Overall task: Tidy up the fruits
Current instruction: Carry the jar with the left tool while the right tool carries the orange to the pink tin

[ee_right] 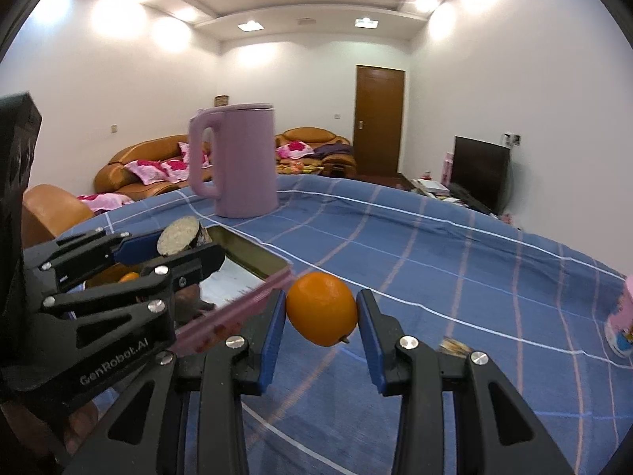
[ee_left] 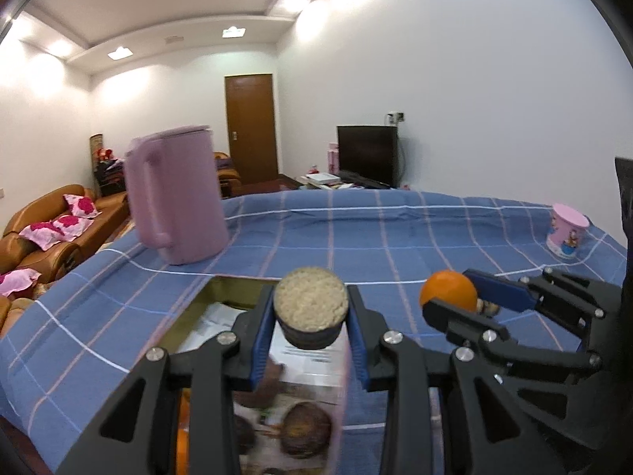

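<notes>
My view takes in a tabletop (ee_right: 435,261) under a blue checked cloth. A lilac jug (ee_right: 241,162) stands upright toward the far left edge, a pink-rimmed tin box (ee_right: 253,261) lies open nearer me, and a pink printed cup (ee_left: 567,233) sits by the right edge.

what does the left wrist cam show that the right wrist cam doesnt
Only the left wrist view shows the printed paper inside the box and the whole pink cup. Only the right wrist view shows the box's pink outer wall. Both show the orange in the right gripper, the cut fruit in the left gripper, and the pink kettle.
</notes>
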